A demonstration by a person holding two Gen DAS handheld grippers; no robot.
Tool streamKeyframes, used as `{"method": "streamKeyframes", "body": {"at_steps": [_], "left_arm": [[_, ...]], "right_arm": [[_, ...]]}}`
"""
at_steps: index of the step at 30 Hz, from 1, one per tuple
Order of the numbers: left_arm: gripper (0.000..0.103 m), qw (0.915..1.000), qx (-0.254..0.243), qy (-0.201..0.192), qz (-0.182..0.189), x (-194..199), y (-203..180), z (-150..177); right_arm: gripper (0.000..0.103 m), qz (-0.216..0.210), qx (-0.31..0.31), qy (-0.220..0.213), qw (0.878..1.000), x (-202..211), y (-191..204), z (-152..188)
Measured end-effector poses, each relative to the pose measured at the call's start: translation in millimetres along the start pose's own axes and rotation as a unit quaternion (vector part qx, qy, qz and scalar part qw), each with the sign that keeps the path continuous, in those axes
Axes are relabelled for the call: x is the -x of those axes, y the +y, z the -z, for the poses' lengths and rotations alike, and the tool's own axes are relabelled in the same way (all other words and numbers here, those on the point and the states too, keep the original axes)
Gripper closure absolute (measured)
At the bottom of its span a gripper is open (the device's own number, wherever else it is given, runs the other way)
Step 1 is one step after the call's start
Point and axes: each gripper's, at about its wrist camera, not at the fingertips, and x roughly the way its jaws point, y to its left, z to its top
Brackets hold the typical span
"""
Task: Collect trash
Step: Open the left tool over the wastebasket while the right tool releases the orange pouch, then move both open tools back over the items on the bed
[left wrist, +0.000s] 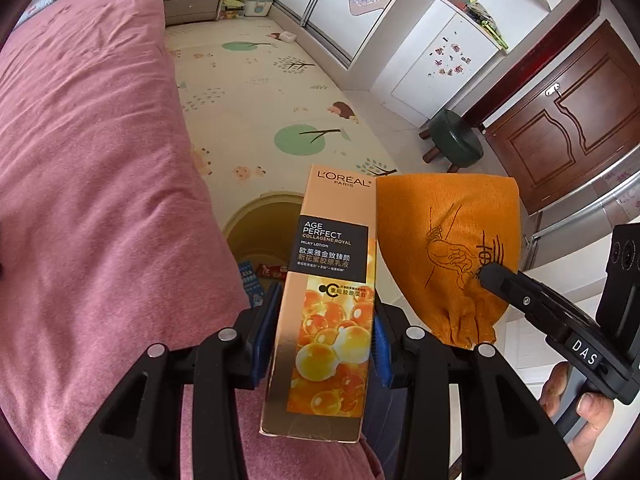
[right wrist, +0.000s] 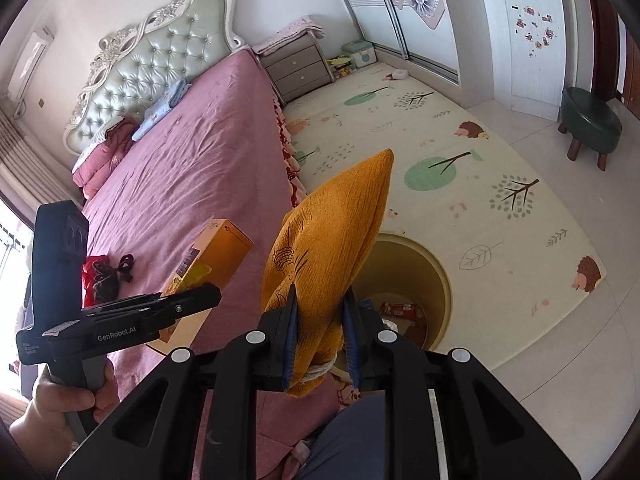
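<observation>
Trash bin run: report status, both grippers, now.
Left gripper shut on lotion box. Right gripper shut on orange pouch. Bin open below, path clear.

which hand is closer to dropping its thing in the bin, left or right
Right, probably. In the right wrist view the orange pouch, clamped in the right gripper, hangs at the bin rim. The left gripper holds the lotion box nearer the bed.
</observation>
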Motion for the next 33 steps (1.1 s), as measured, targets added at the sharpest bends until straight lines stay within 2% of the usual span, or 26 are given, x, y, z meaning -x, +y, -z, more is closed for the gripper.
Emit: {"method": "streamKeyframes", "body": {"at_steps": [9, 11, 12, 13, 14, 15, 21, 26, 33], "left_arm": [[0.062, 0.9998, -0.016, 0.011, -0.008, -27.1, -18.1, -17.2], [0.061, 0.9999, -0.01, 0.007, -0.005, -27.9, -19.4, -21.9], [0.046, 1.0, -0.003, 0.004, 0.001, -27.0, -18.2, -24.7], [0.023, 0.9999, 0.007, -0.002, 0.01, -23.3, -14.4, -25.1], [0.018, 0.9996, 0.018, -0.014, 0.017, -18.4, -11.0, -25.4], [0.017, 0.9993, 0.024, -0.023, 0.019, -14.3, -9.0, -25.8], [0.017, 0.9995, 0.023, -0.022, -0.004, -6.0, -1.4, -24.3], [0.017, 0.9993, 0.033, -0.018, -0.009, 1.9, 7.7, -17.1], [0.017, 0.9986, 0.037, -0.035, -0.016, 26.0, 20.0, -5.3]], "right_arm": [[0.083, 0.008, -0.012, 0.002, 1.0, -9.6, -18.1, -7.2], [0.079, 0.007, -0.017, 0.0, 1.0, -10.1, -20.2, -11.6], [0.074, 0.005, -0.025, -0.003, 1.0, -9.5, -22.5, -13.9], [0.064, 0.001, -0.035, -0.009, 0.999, -7.8, -25.9, -16.3], [0.061, 0.0, -0.04, -0.015, 0.999, -5.6, -28.7, -18.8], [0.061, 0.003, -0.042, -0.019, 0.999, -3.8, -29.8, -20.3], [0.06, 0.008, -0.041, -0.016, 0.999, -1.6, -28.9, -21.2], [0.06, 0.004, -0.023, -0.011, 1.0, -1.6, -14.2, -19.2], [0.059, -0.004, 0.001, -0.011, 1.0, 2.1, 14.2, -19.6]]}}
